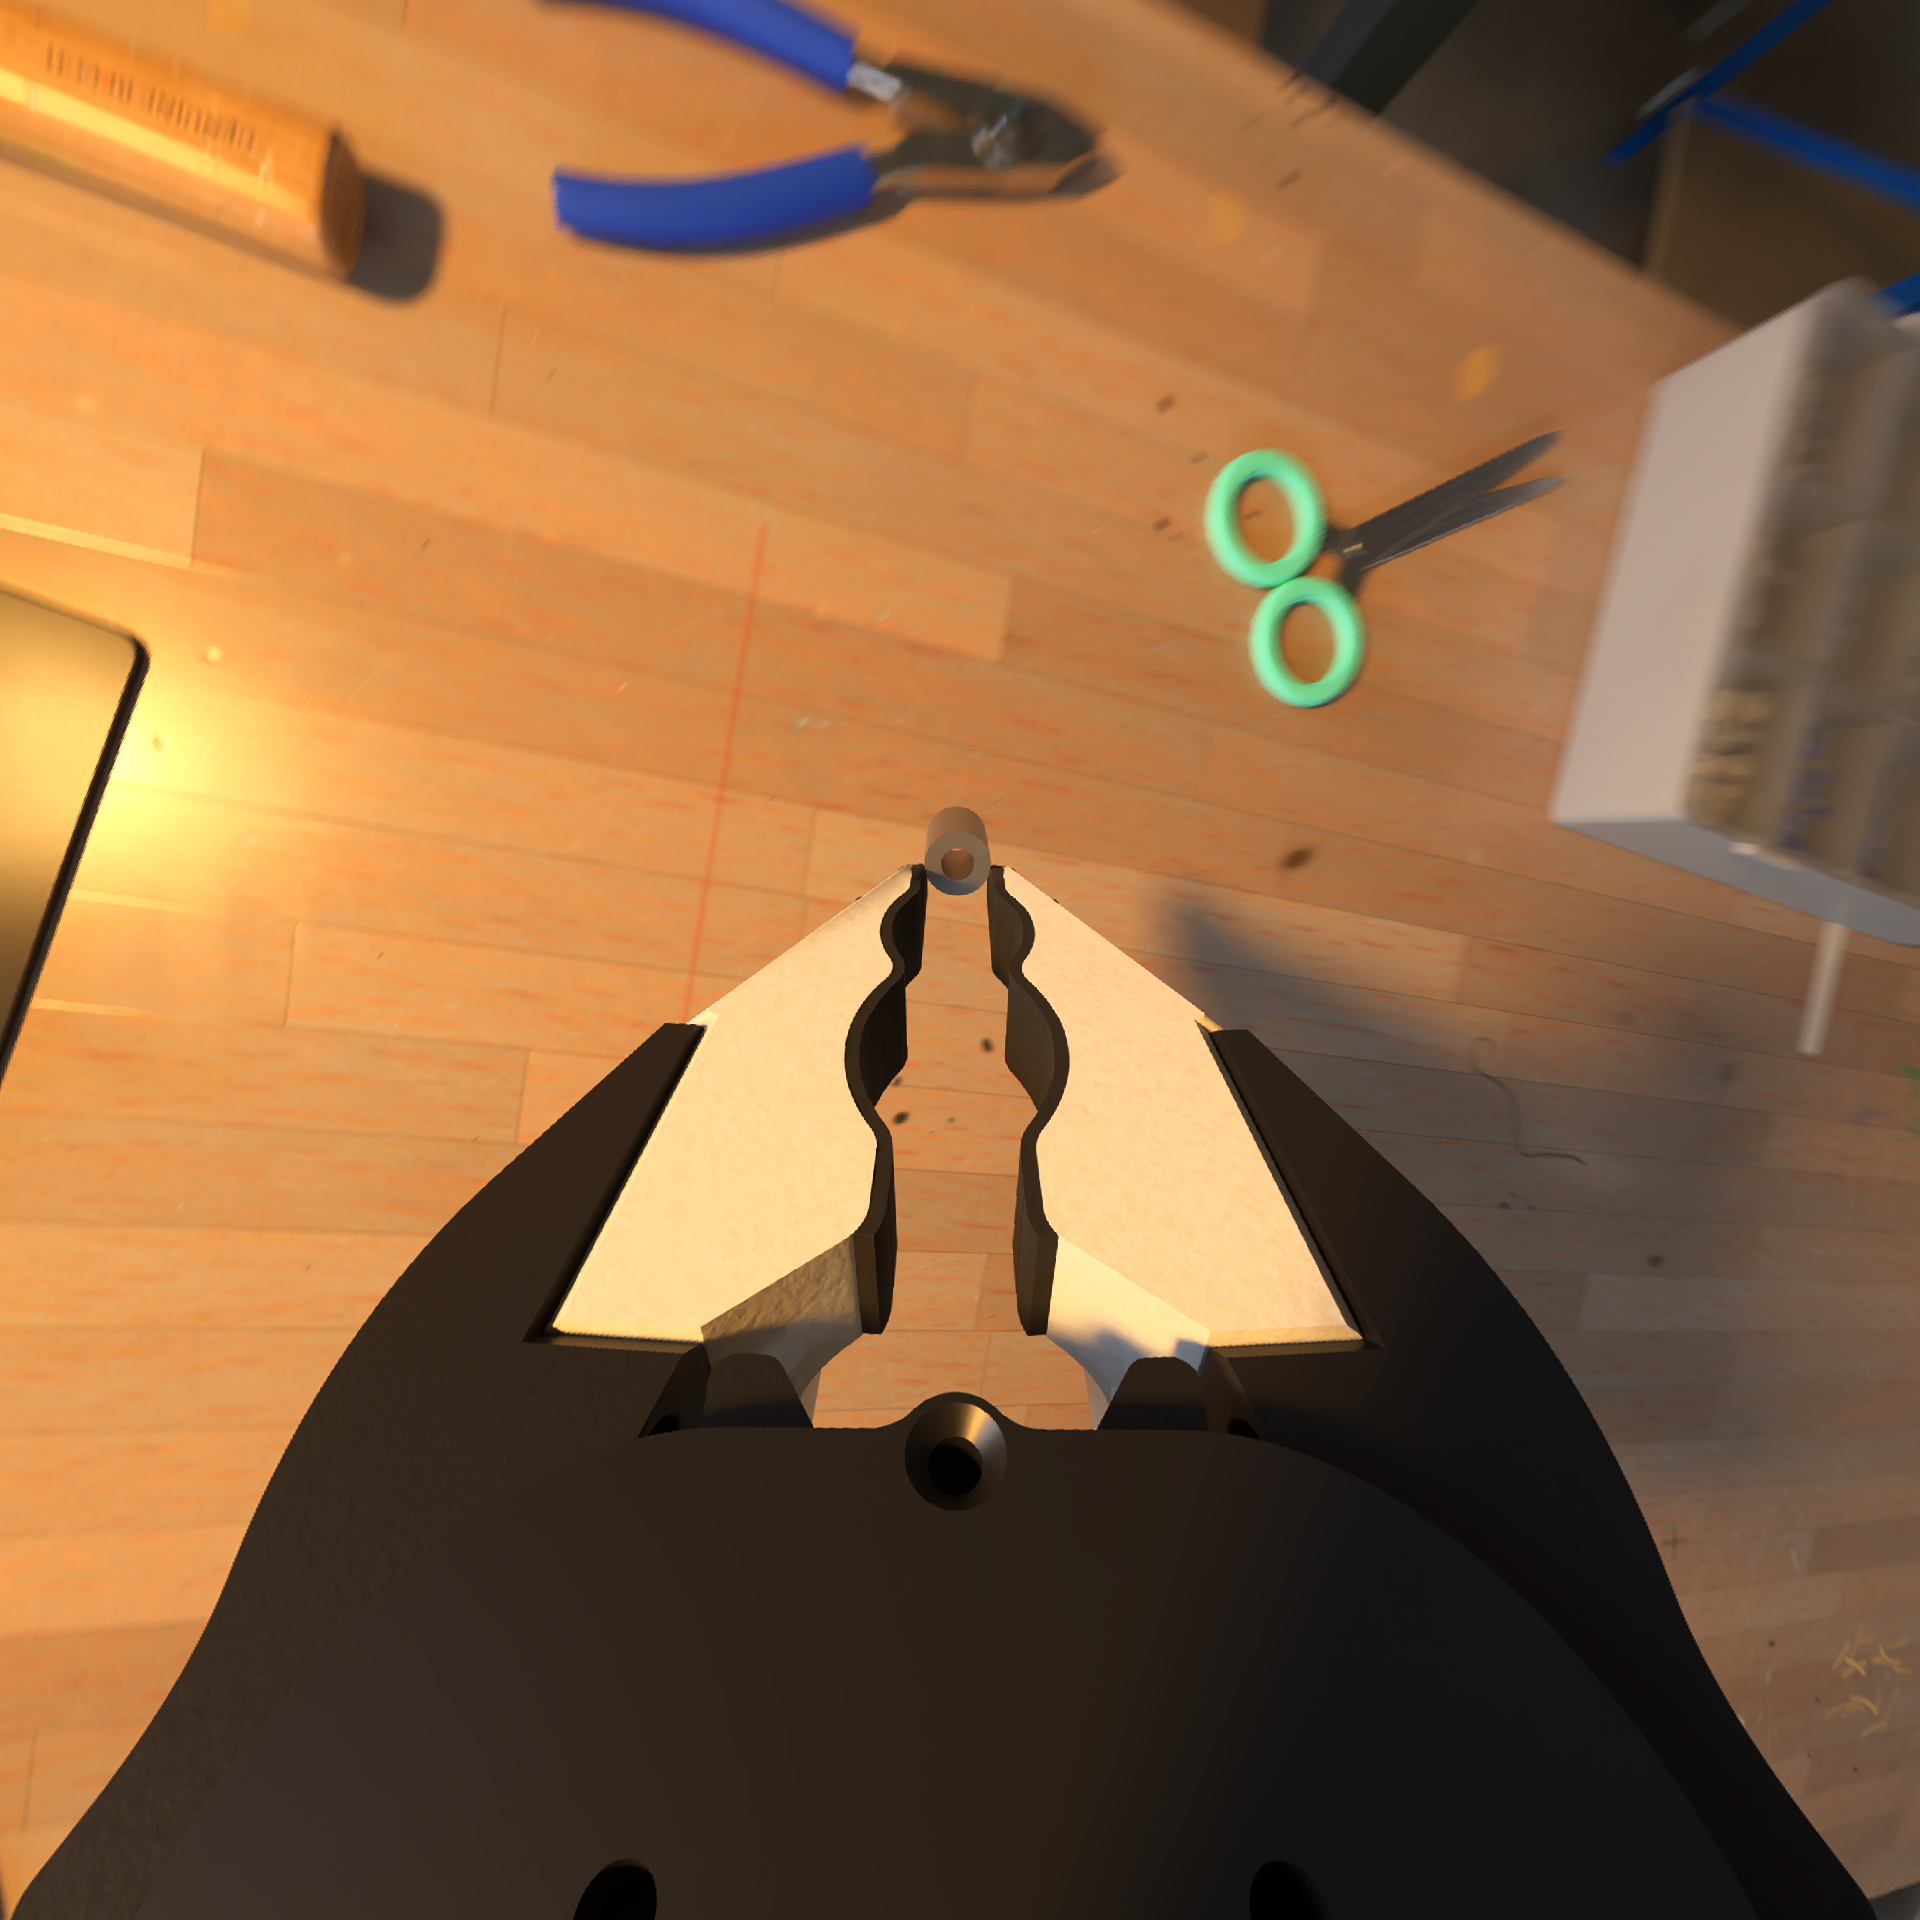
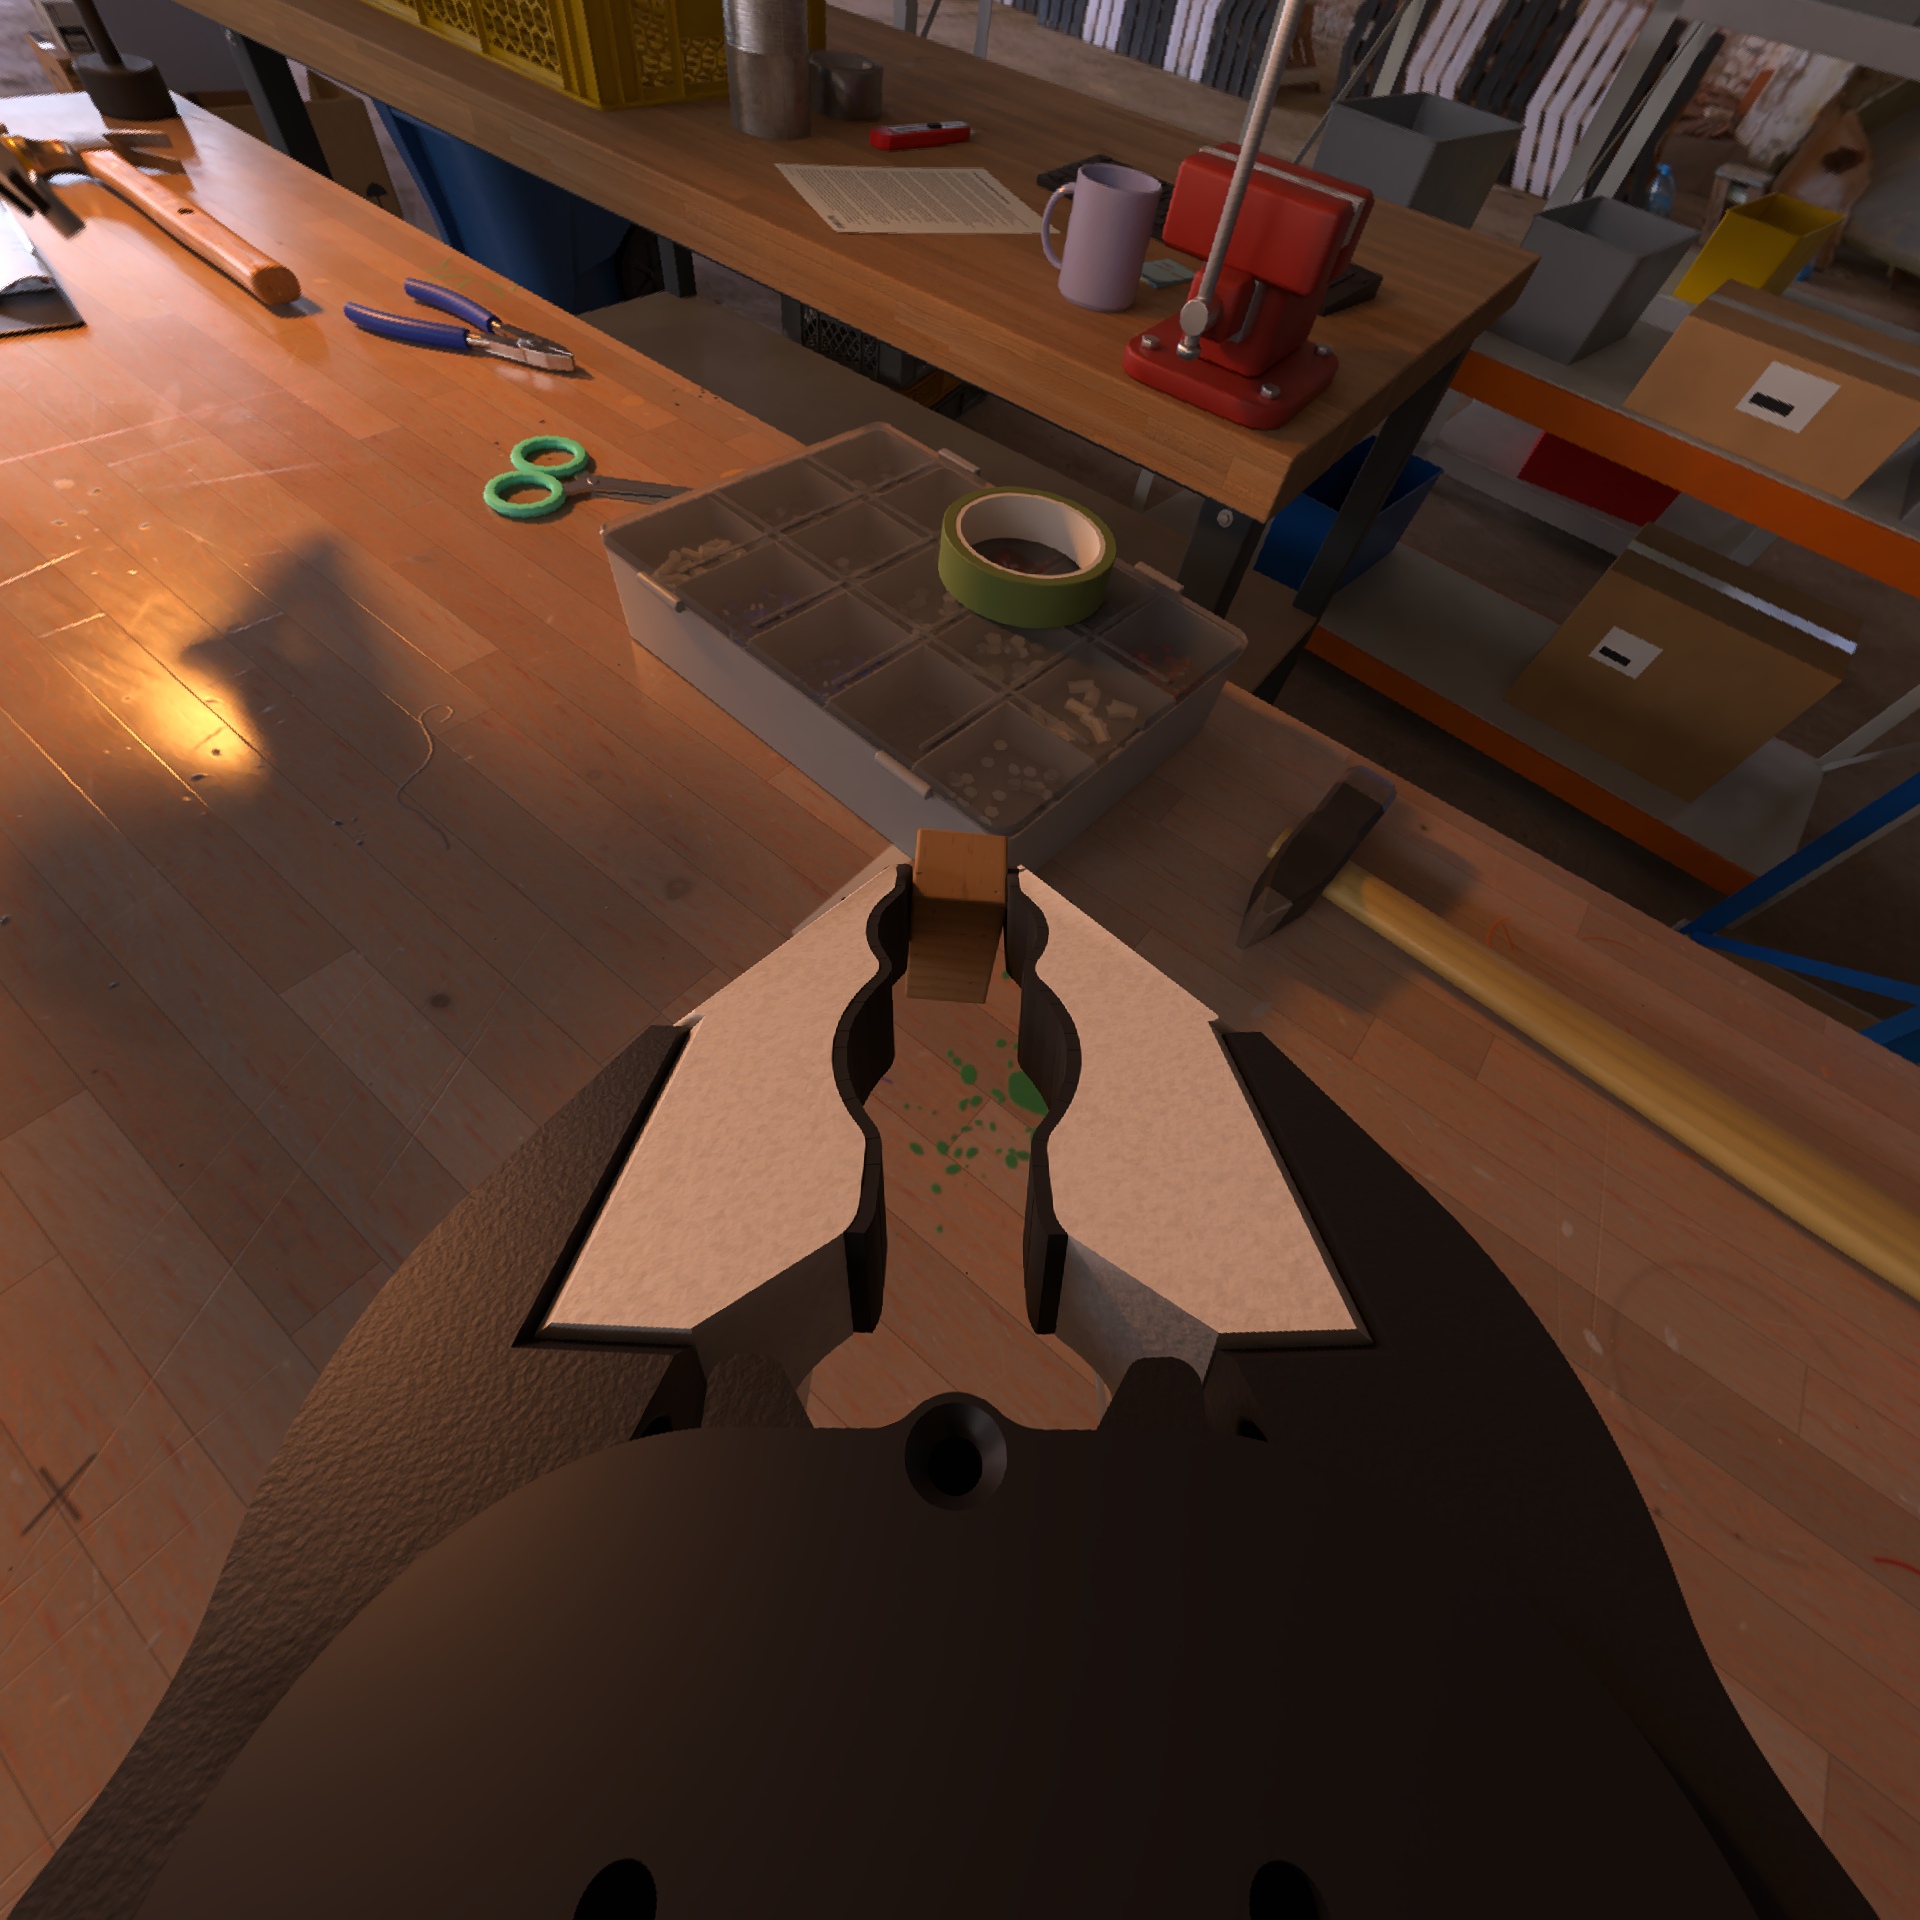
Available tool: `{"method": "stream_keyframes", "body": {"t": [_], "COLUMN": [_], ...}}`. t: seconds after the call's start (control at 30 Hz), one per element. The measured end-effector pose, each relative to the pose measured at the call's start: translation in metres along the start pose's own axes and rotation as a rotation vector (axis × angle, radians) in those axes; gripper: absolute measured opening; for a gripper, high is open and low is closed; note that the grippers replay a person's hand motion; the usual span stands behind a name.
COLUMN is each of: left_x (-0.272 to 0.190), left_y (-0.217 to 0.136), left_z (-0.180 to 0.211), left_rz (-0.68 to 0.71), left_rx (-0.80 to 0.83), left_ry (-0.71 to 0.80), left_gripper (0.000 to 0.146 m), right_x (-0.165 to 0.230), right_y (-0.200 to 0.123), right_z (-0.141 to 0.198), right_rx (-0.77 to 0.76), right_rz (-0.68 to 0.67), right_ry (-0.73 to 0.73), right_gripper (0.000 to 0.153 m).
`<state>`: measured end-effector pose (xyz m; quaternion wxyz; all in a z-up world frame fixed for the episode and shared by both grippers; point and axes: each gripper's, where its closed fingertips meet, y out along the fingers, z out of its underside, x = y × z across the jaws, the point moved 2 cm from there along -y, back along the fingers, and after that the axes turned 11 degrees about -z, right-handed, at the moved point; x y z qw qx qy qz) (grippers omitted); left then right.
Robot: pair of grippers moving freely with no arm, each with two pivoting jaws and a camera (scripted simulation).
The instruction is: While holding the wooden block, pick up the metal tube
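Metal tube (image 1: 956, 854) is pinched by the left gripper (image 1: 956, 881) above the wooden counter (image 1: 520, 935); wooden block (image 2: 956, 914) is clamped by the right gripper (image 2: 958, 883) before shelving.

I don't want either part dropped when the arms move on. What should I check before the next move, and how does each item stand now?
1. Right gripper shut on the wooden block: ok, the block sits between the fingertips, clear of the workbench.
2. Left gripper shut on the metal tube: ok, the tube is pinched at the very tips.
3. Depth of the tube grip: not ok, only the tips hold it.
4. Tube lifted off the bench: cannot tell from the left wrist view.
5. Scissors and pliers apart from the left gripper: ok.
6. Parts box just beyond the block: ok, apart, but close.
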<state>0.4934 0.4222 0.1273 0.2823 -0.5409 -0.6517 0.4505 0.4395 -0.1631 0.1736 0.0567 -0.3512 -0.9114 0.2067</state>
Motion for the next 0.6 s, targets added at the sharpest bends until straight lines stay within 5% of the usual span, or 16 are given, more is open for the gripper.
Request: {"method": "stream_keyframes", "body": {"t": [0.27, 0.6], "left_x": [-0.077, -0.202], "left_y": [-0.065, -0.125], "left_z": [0.008, 0.100], "left_rz": [0.279, 0.681], "left_rx": [-0.231, -0.488], "left_ry": [0.211, 0.576], "left_gripper": [0.011, 0.011], "right_x": [0.014, 0.073], "right_y": [0.014, 0.052], "right_z": [-0.010, -0.047], "right_rx": [0.040, -0.031], "right_rz": [-0.020, -0.211], "right_ry": [-0.058, -0.192], "right_gripper": [0.017, 0.017]}}
